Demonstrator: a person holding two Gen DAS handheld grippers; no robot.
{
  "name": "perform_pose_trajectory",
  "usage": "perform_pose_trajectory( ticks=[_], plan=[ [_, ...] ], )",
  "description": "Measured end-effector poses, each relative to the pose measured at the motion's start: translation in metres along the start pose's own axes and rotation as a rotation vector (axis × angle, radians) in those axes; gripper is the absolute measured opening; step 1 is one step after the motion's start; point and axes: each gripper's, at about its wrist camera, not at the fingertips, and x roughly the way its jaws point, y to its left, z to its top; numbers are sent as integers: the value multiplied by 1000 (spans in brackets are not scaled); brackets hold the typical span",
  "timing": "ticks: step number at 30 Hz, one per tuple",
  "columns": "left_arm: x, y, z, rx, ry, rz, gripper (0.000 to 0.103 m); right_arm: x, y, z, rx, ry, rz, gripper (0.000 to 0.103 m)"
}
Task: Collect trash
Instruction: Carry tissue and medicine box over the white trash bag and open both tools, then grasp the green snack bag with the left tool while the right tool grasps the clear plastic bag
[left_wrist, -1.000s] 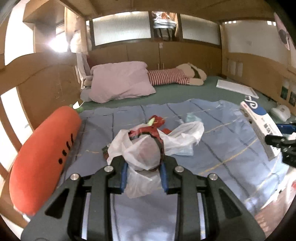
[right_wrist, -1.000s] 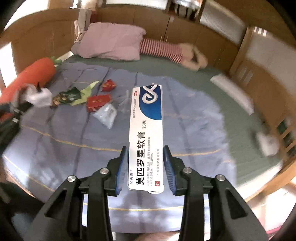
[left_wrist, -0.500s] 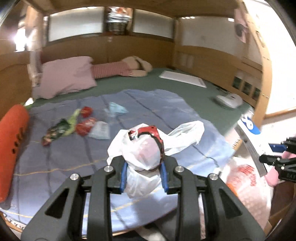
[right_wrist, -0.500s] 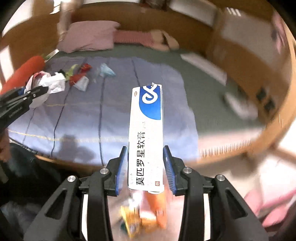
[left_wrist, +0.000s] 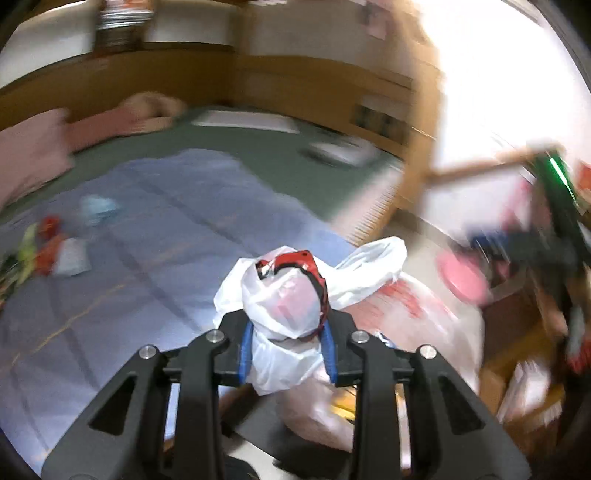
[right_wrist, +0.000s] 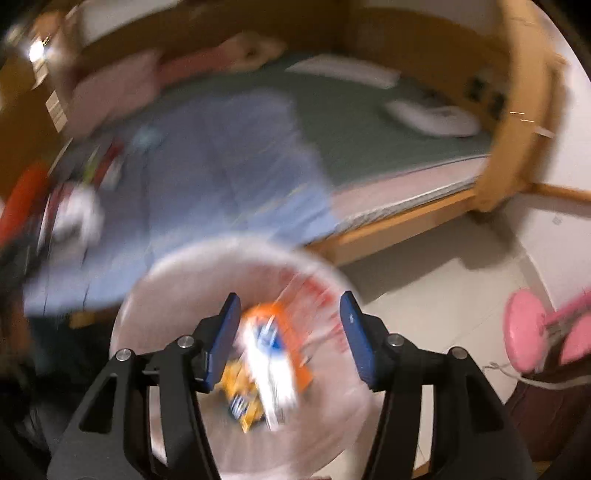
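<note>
- The step in hand looks like dumping: the right gripper (right_wrist: 288, 338) has its jaws spread wide and empty over the mouth of the lined trash bin (right_wrist: 155, 295) on the floor beside the bed (right_wrist: 388, 218).
- A white-and-blue box (right_wrist: 271, 363), heavily blurred, lies among orange and yellow packaging inside the bin.
- The left gripper (left_wrist: 286, 341) is clenched on a knotted white plastic bag (left_wrist: 284, 314) with a red wrapper (left_wrist: 295, 260) poking out, held just beside the bin's bag (left_wrist: 424, 325).
- More litter (left_wrist: 55, 251) remains on the blue blanket (left_wrist: 166, 221).
- Next, the left load probably needs carrying over the bin opening, then releasing.
</note>
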Motion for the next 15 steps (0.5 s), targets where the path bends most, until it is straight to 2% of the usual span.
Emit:
perform_pose_trajectory(
  ticks=[1, 3, 4, 5, 6, 8, 10, 12, 15],
  plan=[
    [4, -13, -3, 47, 26, -55, 33, -2, -5, 3, 29, -13, -9, 56],
    [12, -34, -10, 127, 65, -140, 44, -1, -14, 12, 87, -24, 1, 56],
    [14, -40, -12, 152, 72, -147, 61, 1, -16, 14, 99, -22, 10, 56],
    [16, -45, -15, 181, 68, -113, 77, 2, -17, 15, 107, -19, 20, 56],
    [16, -44, -15, 198, 56, -68, 81, 6, -12, 17, 106, -13, 33, 56],
    [12, -35, -13, 202, 40, -9, 84, 9, -8, 21, 88, -3, 40, 56],
    [4, -13, -7, 161, 15, 50, 87, 13, 4, 30, 65, -4, 58, 56],
    [-7, 15, 0, 106, -2, 90, 87, 21, 16, 42, 34, -9, 82, 56],
    [-28, 80, 11, 10, -36, 203, 87, 29, 45, 59, -23, -17, 119, 56]
  ],
)
